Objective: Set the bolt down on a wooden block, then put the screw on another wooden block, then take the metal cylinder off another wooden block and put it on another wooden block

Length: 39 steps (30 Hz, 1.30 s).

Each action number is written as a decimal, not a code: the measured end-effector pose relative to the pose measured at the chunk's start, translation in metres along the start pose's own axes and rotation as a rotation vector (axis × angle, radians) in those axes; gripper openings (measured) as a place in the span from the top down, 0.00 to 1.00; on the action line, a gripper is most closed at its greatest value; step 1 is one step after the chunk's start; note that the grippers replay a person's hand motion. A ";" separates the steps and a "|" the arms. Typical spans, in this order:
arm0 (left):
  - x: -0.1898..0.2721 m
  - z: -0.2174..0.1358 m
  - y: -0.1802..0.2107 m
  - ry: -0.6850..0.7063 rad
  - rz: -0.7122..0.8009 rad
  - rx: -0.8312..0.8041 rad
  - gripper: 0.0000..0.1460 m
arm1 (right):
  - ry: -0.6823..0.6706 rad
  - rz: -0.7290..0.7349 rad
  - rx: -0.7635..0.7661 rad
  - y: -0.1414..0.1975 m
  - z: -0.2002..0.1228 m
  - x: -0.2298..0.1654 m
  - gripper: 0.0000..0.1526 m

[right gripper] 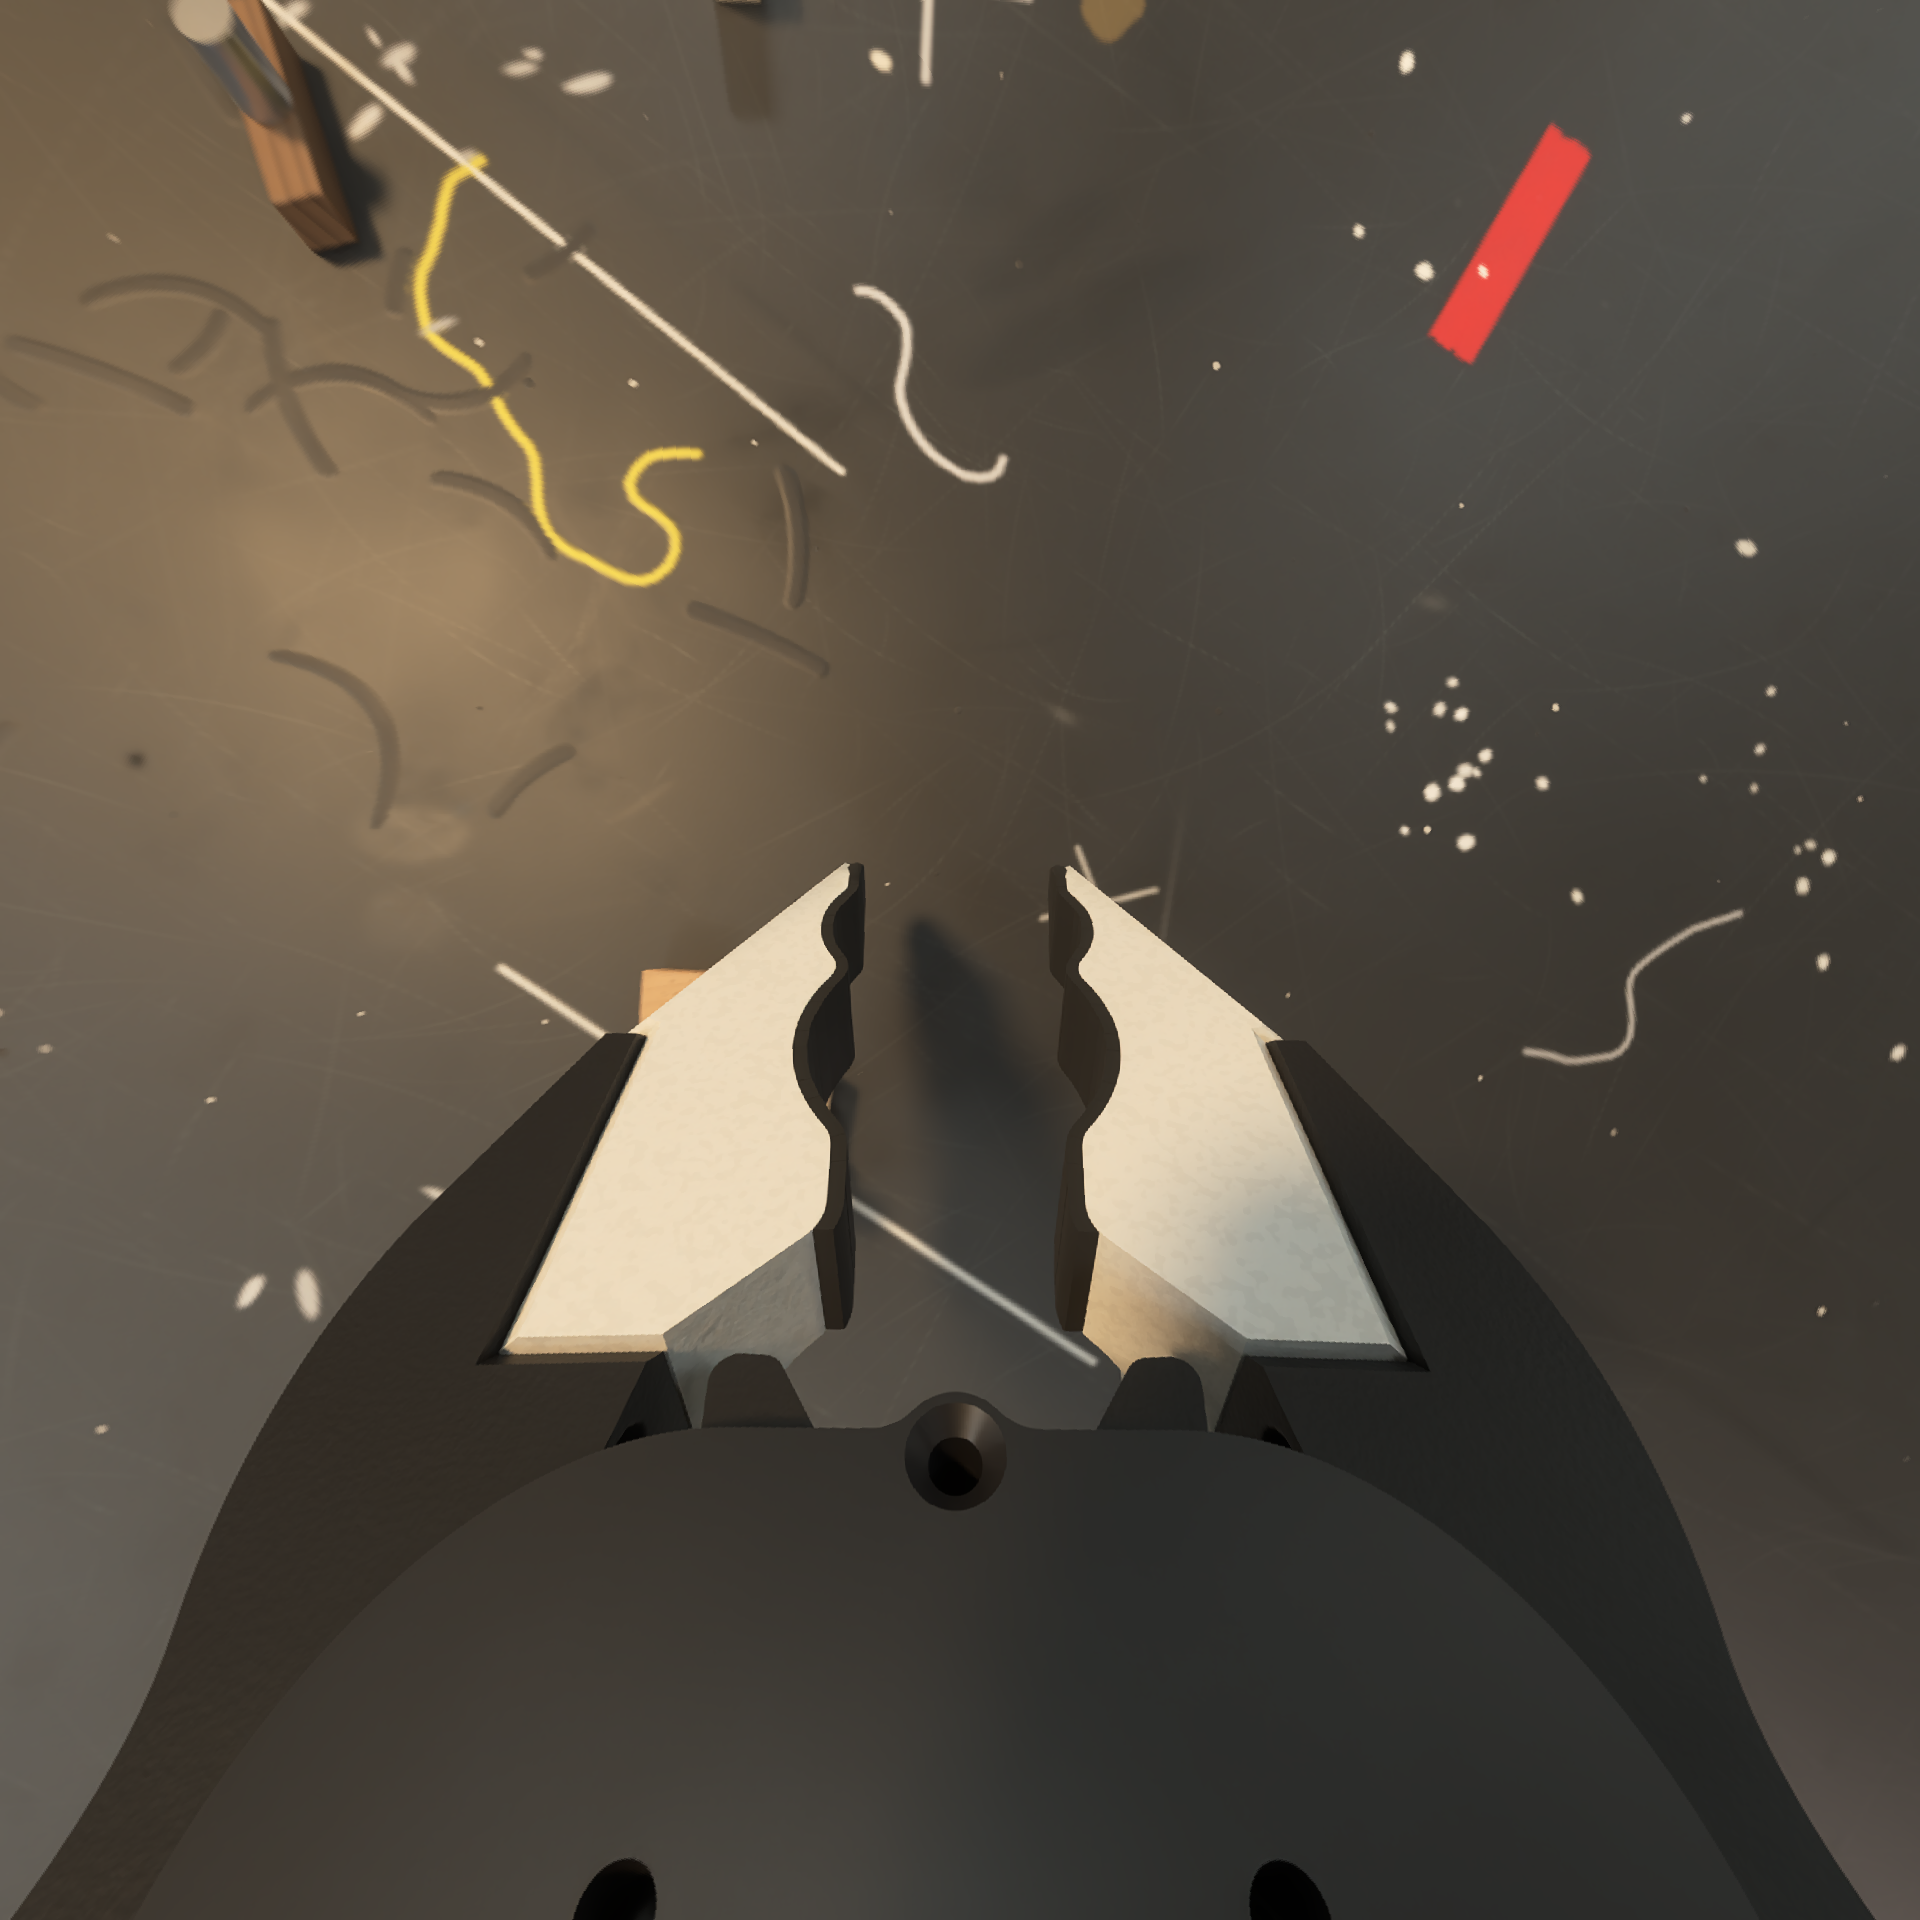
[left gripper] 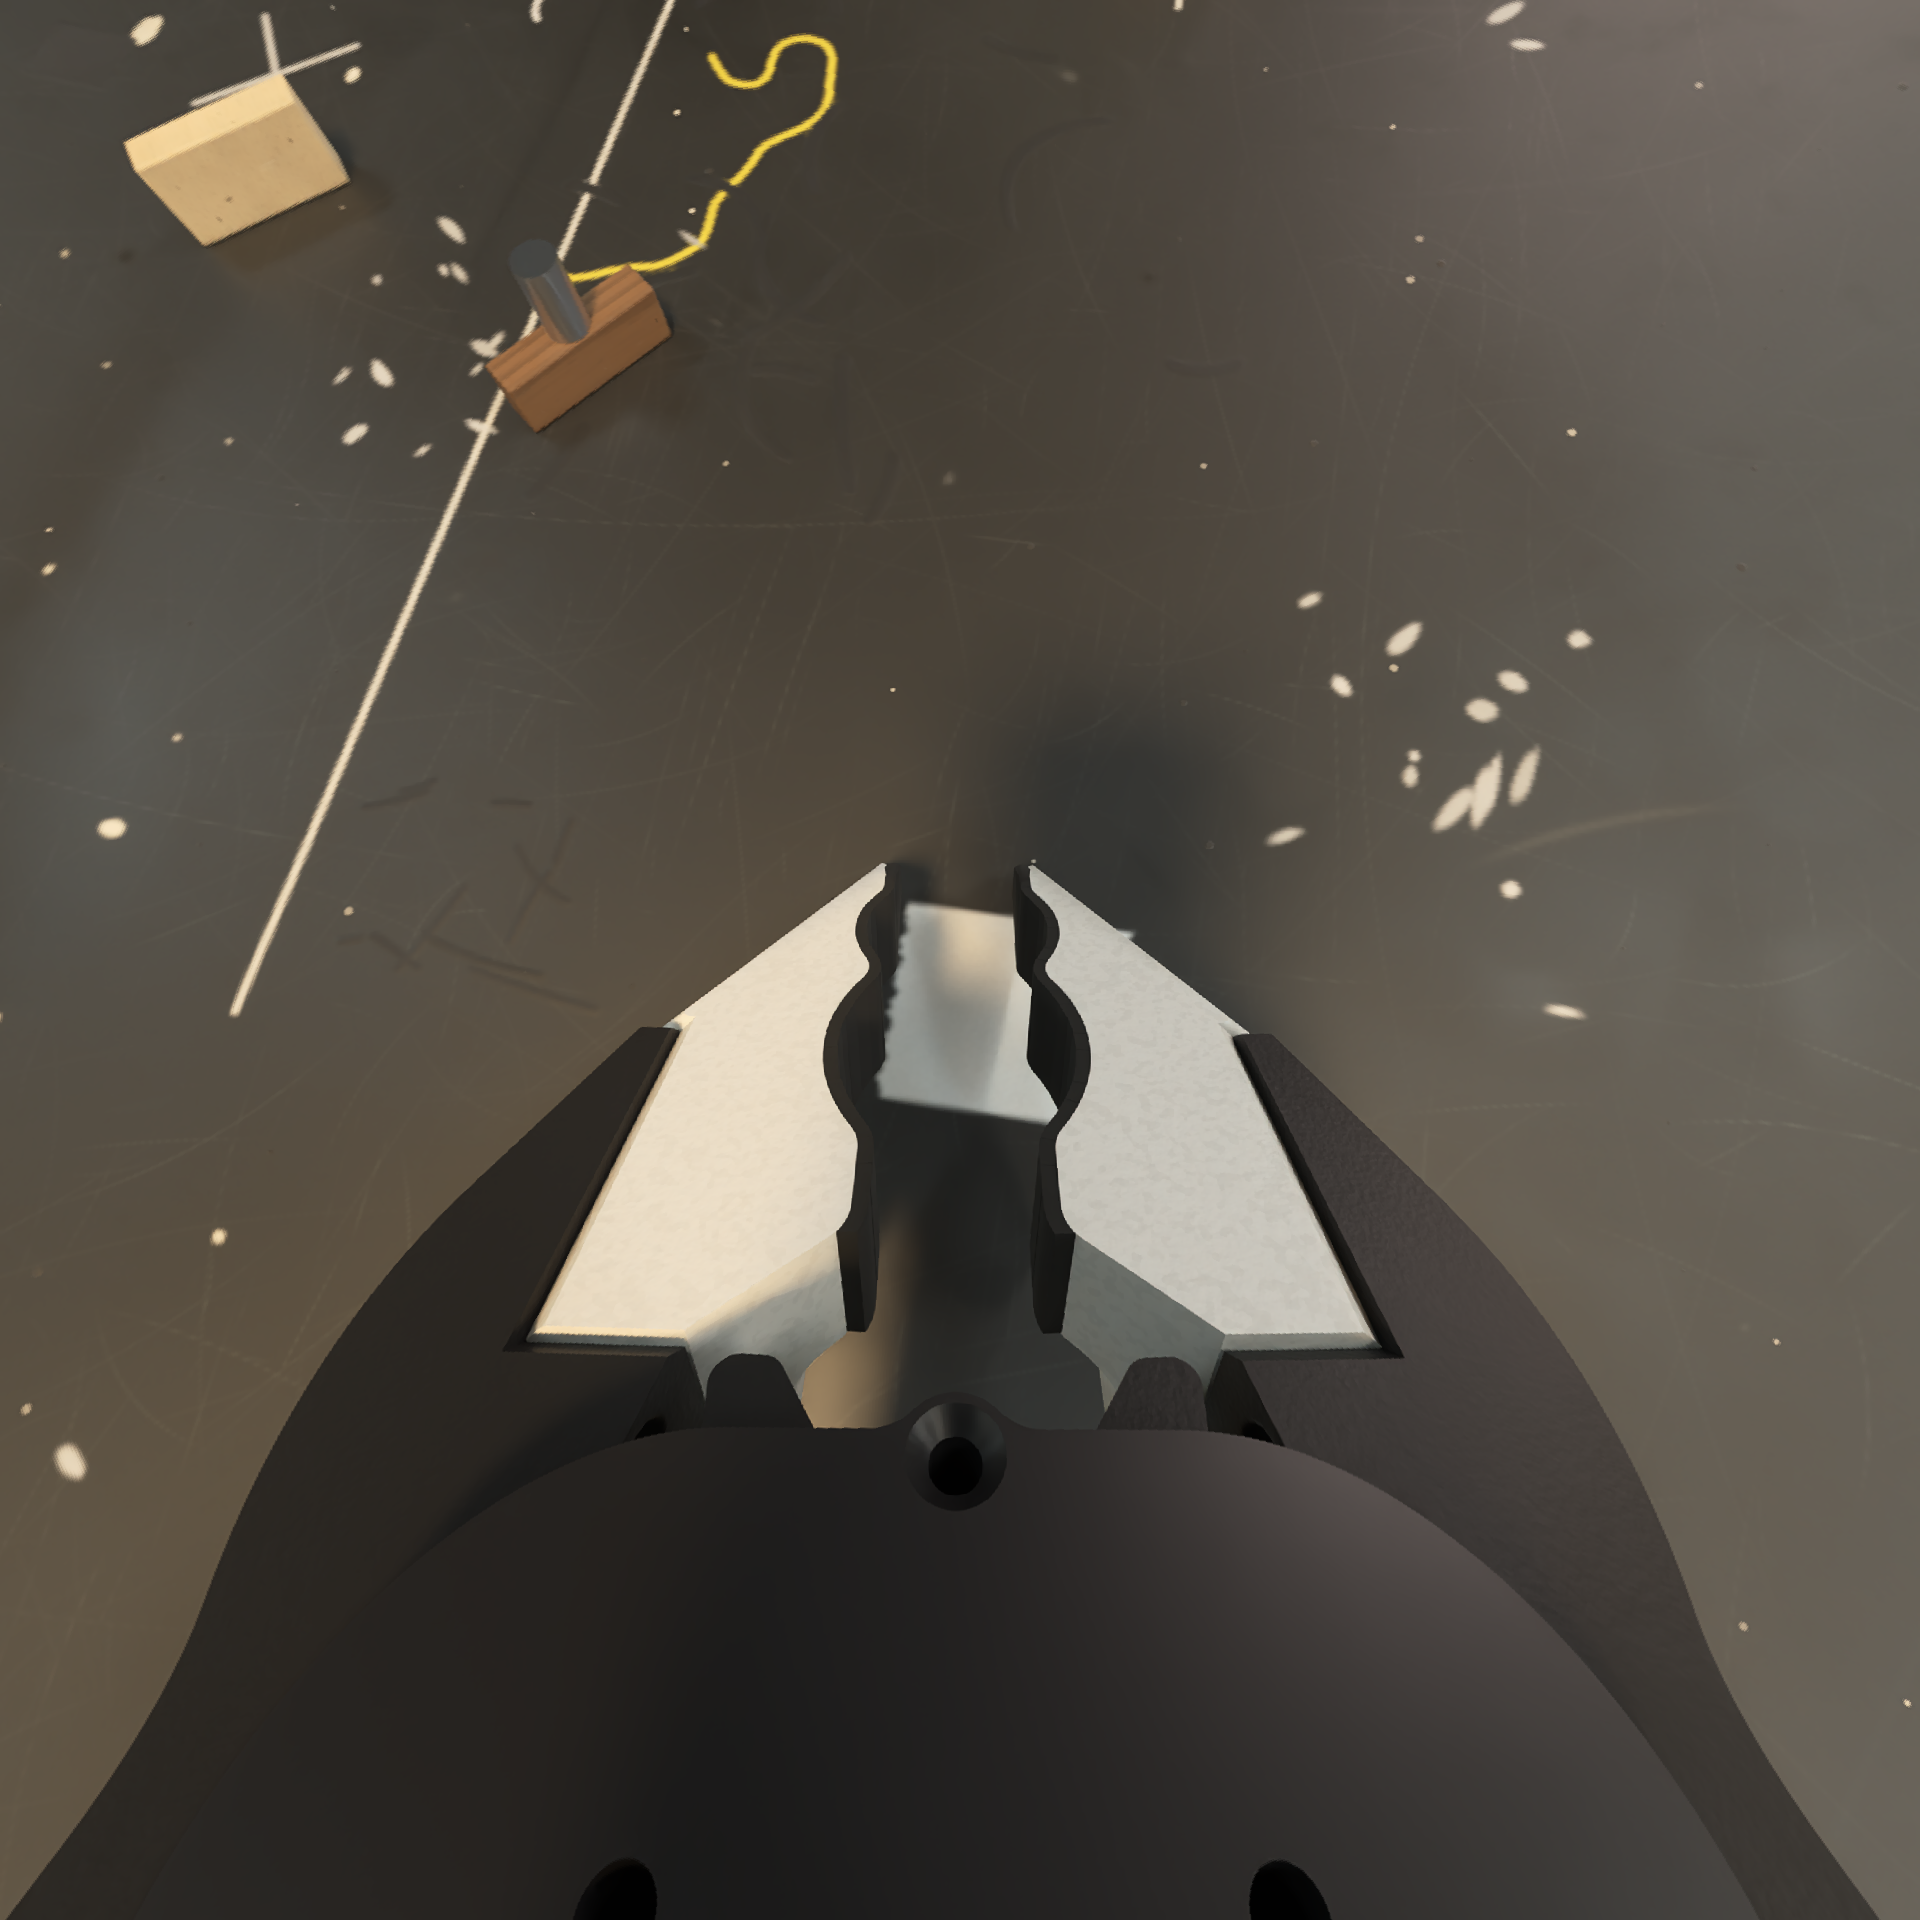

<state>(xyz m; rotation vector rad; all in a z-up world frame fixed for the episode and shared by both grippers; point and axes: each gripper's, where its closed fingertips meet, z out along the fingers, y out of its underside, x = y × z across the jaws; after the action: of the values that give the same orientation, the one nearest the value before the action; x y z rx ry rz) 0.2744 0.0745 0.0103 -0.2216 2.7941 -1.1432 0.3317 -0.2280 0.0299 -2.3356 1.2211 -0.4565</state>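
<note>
My left gripper (left gripper: 956, 883) is shut on a silvery threaded bolt (left gripper: 951, 1003) and holds it above the dark table. At the far left a grey metal cylinder (left gripper: 545, 291) stands upright on a brown wooden block (left gripper: 577, 353). A pale wooden block (left gripper: 234, 161) lies beyond it with nothing on it. My right gripper (right gripper: 956, 878) is open and empty above the table. The cylinder (right gripper: 223, 52) on the brown block (right gripper: 296, 156) shows at the top left of the right wrist view. A corner of a light wooden block (right gripper: 670, 987) peeks out behind the right gripper's left finger.
The dark table (right gripper: 1247, 623) carries chalk lines, a yellow squiggle (right gripper: 540, 478) and white specks. A red strip of tape (right gripper: 1512, 244) lies flat at the far right. A tan object (right gripper: 1112, 16) is cut off by the top edge.
</note>
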 end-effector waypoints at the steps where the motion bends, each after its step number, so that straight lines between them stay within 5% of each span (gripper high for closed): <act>1: -0.001 -0.001 0.000 -0.004 -0.002 0.001 0.85 | 0.000 -0.009 -0.014 0.000 0.003 0.002 0.77; 7: -0.001 0.002 0.001 0.000 -0.003 0.000 0.85 | -0.027 -0.067 0.005 -0.017 0.008 -0.010 0.77; 13: 0.002 -0.002 0.000 -0.004 0.011 0.018 0.85 | -0.150 -0.183 0.101 -0.082 0.027 -0.088 0.69; 20: 0.005 -0.014 0.004 -0.016 0.008 0.044 0.85 | -0.191 -0.244 0.112 -0.122 0.076 -0.129 0.81; 24: 0.007 -0.018 0.005 -0.009 0.009 0.062 0.85 | -0.197 -0.246 0.098 -0.127 0.086 -0.134 0.93; 32: 0.004 -0.025 0.006 -0.006 0.008 0.089 0.86 | -0.231 -0.187 0.140 -0.133 0.071 -0.130 0.93; 39: 0.004 -0.026 0.008 0.000 0.001 0.098 0.86 | -0.136 -0.101 0.140 -0.149 0.063 -0.081 0.93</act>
<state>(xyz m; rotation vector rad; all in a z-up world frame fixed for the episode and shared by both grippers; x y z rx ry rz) 0.2659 0.0977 0.0233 -0.2105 2.7284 -1.2763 0.4189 -0.0713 0.0516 -2.2755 0.9799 -0.3958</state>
